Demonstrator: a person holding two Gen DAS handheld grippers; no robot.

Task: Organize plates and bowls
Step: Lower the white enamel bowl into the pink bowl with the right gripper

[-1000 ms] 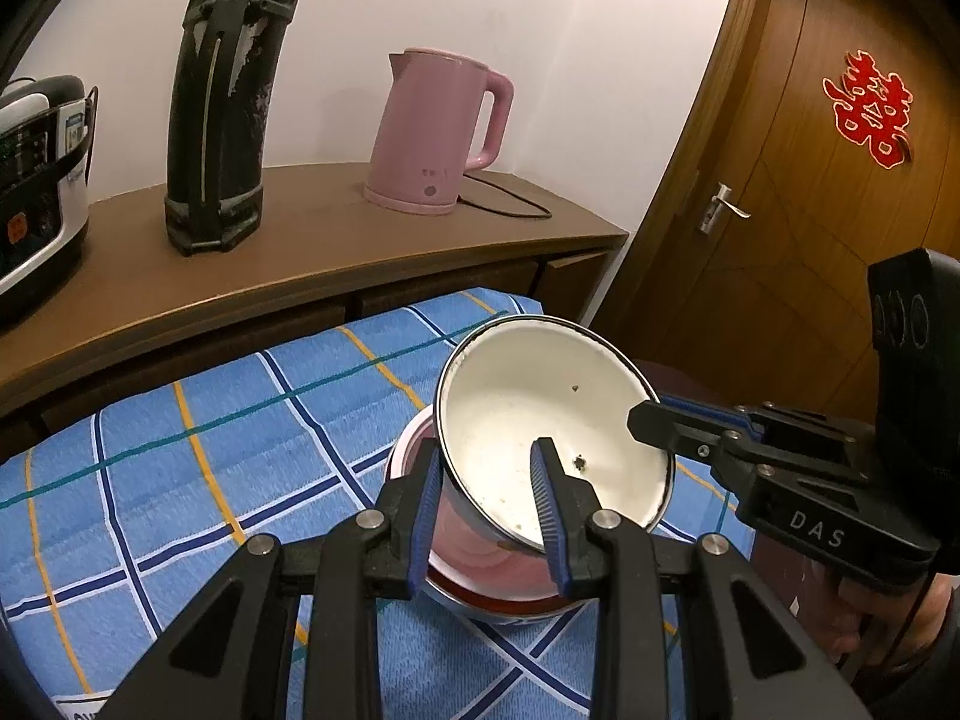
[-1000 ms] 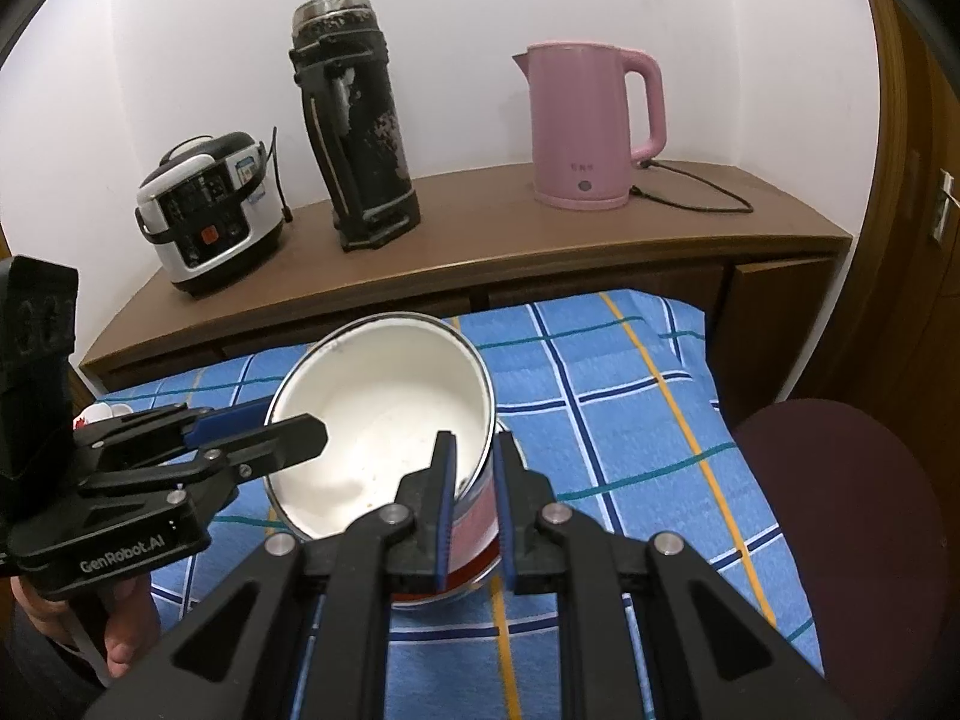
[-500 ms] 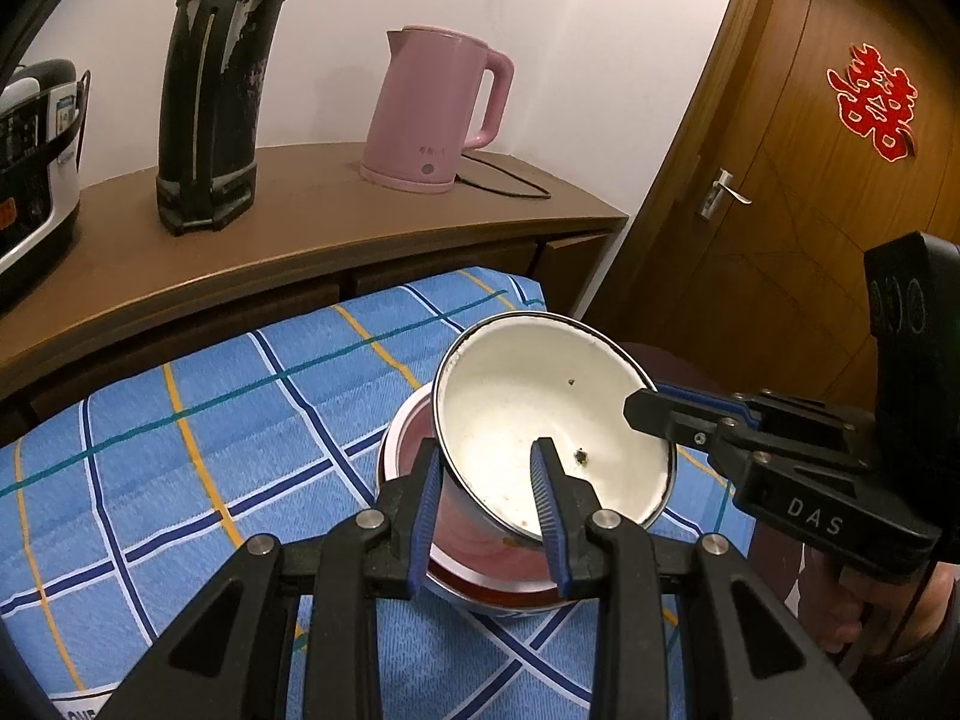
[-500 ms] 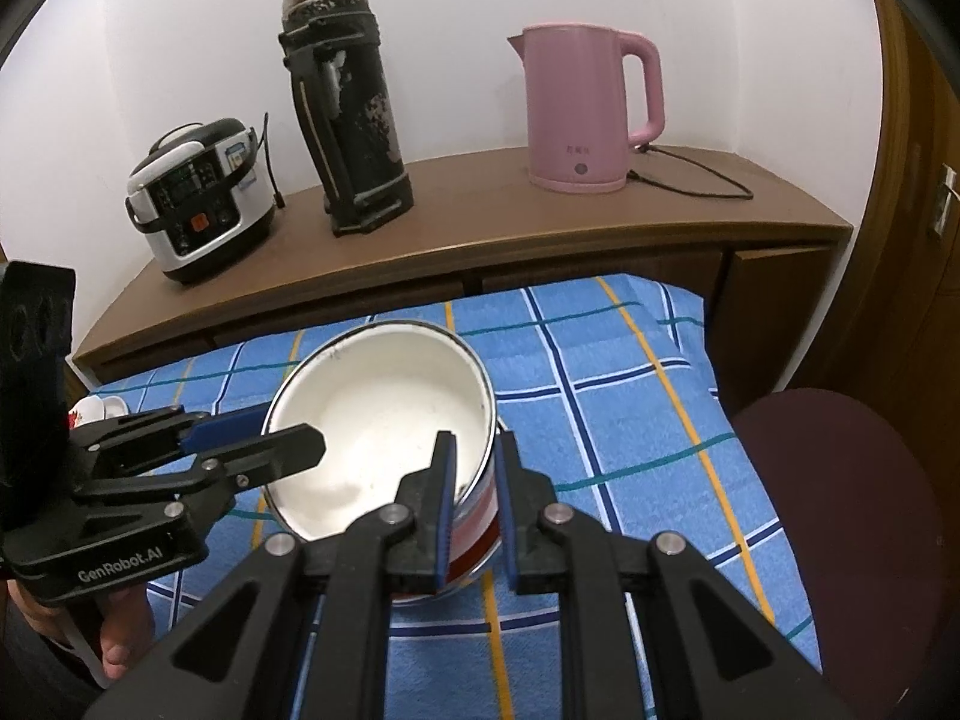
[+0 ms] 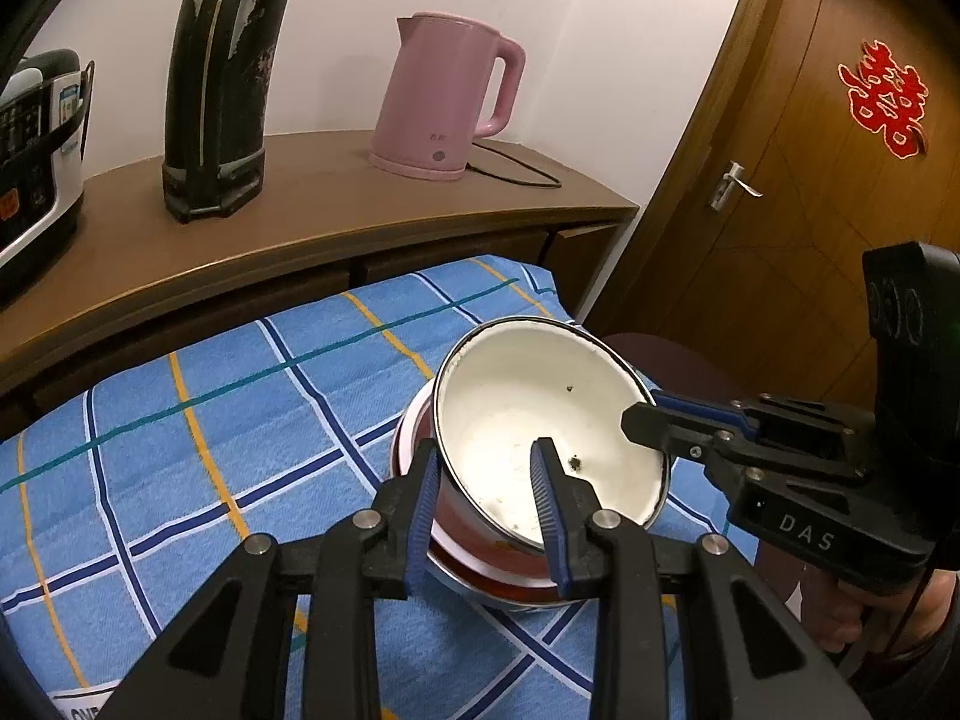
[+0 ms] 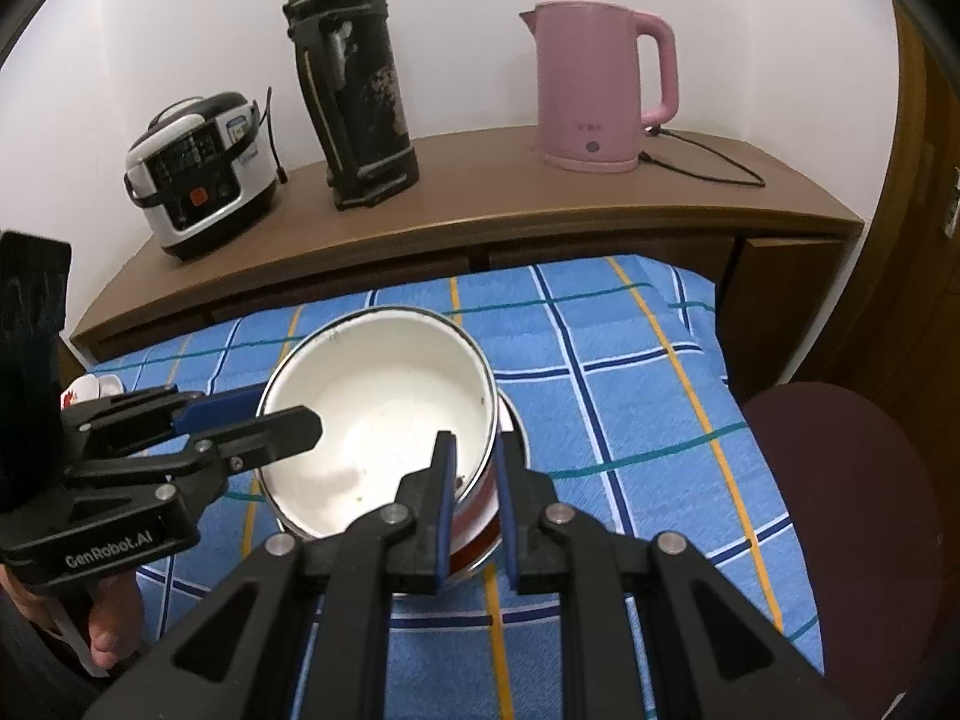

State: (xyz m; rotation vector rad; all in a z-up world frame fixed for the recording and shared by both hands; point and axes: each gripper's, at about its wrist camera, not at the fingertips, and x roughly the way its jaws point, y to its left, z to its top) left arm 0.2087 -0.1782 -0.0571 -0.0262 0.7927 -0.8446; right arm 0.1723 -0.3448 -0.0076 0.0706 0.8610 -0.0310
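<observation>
Kettle (image 6: 600, 90), flask (image 6: 354, 78), cooker (image 6: 201, 171) behind bowl (image 6: 384, 414)

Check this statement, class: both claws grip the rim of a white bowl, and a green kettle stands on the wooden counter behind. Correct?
Not quite. The kettle is pink, not green, as the right wrist view shows. Both claws, left claw and right claw, do grip the white bowl by its rim.
</observation>
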